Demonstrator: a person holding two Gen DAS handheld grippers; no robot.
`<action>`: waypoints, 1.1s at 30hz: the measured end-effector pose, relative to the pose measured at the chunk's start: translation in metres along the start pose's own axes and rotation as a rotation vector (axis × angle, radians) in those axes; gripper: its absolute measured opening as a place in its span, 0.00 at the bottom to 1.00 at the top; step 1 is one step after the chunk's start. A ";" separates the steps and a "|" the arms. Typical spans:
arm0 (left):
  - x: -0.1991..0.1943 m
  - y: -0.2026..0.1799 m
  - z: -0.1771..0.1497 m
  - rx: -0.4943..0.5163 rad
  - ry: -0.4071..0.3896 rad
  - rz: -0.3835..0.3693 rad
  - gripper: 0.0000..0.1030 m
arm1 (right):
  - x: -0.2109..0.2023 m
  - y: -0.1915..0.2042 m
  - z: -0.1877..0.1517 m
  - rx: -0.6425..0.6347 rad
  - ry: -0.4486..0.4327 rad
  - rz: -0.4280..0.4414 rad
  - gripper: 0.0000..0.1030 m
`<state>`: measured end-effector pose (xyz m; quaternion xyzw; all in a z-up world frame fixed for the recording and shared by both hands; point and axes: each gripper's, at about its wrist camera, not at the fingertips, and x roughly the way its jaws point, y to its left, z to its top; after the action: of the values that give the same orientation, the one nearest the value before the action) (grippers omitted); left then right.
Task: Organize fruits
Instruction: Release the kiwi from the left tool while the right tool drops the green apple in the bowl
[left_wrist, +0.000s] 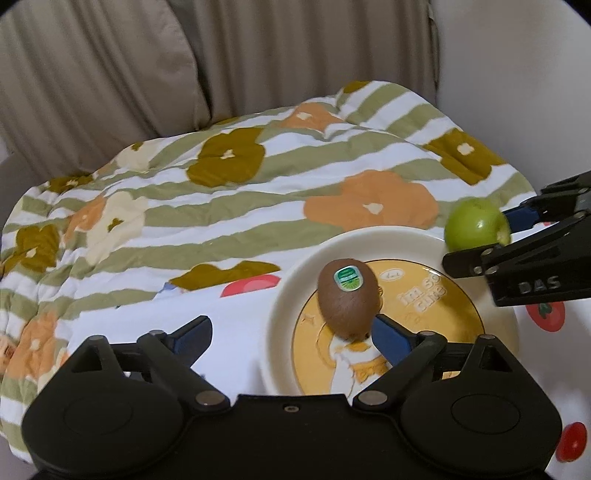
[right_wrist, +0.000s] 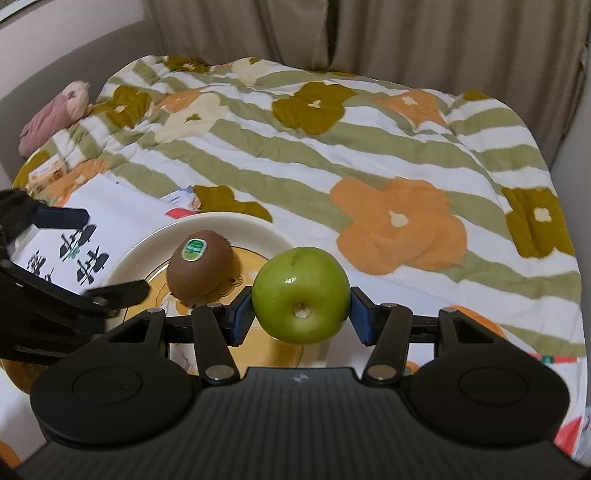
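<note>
A brown kiwi with a green sticker lies on a cream plate with a yellow centre. My left gripper is open and empty; its right finger sits just beside the kiwi. In the right wrist view the kiwi lies on the plate at left. My right gripper is shut on a green apple and holds it over the plate's right edge. The apple and right gripper also show in the left wrist view at the far right.
The plate rests on a white printed cloth over a striped floral quilt. A pink stuffed item lies at the quilt's far left. Beige cushions and curtains stand behind.
</note>
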<state>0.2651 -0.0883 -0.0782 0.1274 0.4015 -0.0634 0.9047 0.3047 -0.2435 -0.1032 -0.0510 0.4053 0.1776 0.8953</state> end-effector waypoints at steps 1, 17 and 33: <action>-0.004 0.002 -0.002 -0.013 -0.002 0.005 0.93 | 0.002 0.004 0.000 -0.024 -0.003 0.004 0.67; -0.028 0.015 -0.026 -0.091 0.013 0.047 0.93 | 0.036 0.035 -0.006 -0.211 0.006 0.029 0.67; -0.048 0.007 -0.034 -0.111 -0.009 0.053 0.93 | -0.006 0.028 -0.018 -0.151 -0.047 -0.023 0.96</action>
<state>0.2106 -0.0711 -0.0637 0.0873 0.3966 -0.0179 0.9136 0.2781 -0.2233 -0.1090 -0.1189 0.3689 0.1985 0.9002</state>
